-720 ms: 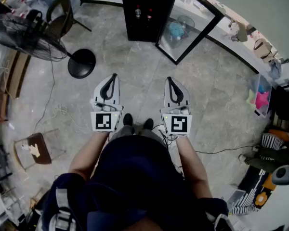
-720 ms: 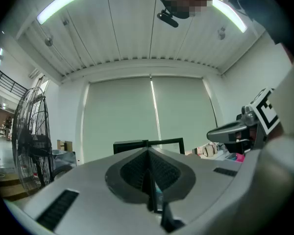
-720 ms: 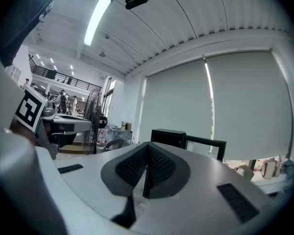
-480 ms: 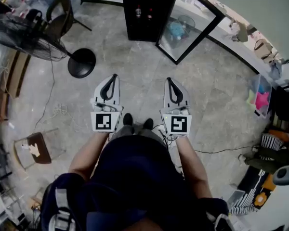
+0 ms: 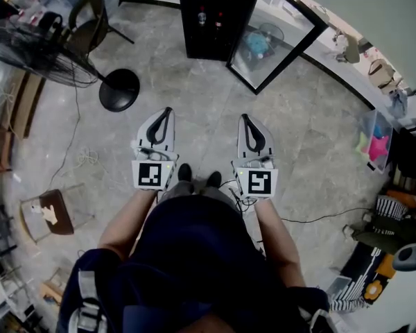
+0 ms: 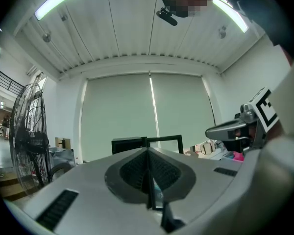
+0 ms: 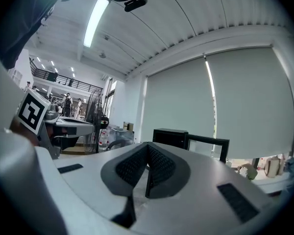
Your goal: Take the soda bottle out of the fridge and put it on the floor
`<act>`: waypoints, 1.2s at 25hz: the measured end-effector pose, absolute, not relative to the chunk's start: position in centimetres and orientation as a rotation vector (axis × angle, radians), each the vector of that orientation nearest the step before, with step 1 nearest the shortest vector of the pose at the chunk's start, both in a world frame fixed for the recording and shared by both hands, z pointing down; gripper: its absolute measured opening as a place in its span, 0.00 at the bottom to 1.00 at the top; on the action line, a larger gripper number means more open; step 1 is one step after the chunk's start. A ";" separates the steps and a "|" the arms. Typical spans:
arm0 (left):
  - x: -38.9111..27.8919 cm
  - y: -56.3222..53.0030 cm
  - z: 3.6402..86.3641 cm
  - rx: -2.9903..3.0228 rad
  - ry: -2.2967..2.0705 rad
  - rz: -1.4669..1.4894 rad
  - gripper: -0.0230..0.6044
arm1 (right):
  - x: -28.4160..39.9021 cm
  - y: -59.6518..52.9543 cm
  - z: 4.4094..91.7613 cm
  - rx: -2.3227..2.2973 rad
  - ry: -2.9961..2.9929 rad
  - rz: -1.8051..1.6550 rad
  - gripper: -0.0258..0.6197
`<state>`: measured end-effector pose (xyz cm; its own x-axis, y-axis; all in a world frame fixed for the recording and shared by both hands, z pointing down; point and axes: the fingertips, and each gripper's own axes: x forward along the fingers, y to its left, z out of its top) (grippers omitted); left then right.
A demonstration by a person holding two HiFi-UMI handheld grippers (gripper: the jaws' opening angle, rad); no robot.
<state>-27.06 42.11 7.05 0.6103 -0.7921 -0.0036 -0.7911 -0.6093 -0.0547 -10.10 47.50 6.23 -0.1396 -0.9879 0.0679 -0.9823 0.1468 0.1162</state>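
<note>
Bare floor (image 5: 194, 97) runs clear to the fridge (image 5: 215, 33) — its open door (image 5: 274, 37) juts right, fan base (image 5: 119, 89) stands left.

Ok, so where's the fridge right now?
Head view, top centre: the black fridge stands straight ahead, its glass door swung open to the right, the fan's round base to its left.

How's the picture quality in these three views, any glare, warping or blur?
Head view: heavy fisheye, floor curving at the edges, even light, fridge small but sharp. Left gripper view: dark rounded corners, ceiling light blown out. Right gripper view: same warp, ceiling light glaring, blinds evenly bright.
</note>
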 end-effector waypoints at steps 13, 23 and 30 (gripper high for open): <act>-26.7 41.4 7.5 -2.814 1.333 -0.026 0.08 | -10.0 46.7 6.5 1.949 -2.280 -0.055 0.07; -26.5 40.7 7.8 -2.823 1.334 -0.022 0.43 | -9.4 46.9 6.2 1.941 -2.267 -0.077 0.07; -26.1 40.2 7.4 -2.800 1.319 0.001 0.55 | -8.4 47.3 5.6 1.961 -2.265 -0.092 0.07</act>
<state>-26.08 40.18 7.38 0.6372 -0.7704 -0.0203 -0.7705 -0.6361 -0.0417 -8.40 47.26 5.62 -0.1379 -0.9881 0.0684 -0.9792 0.1464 0.1402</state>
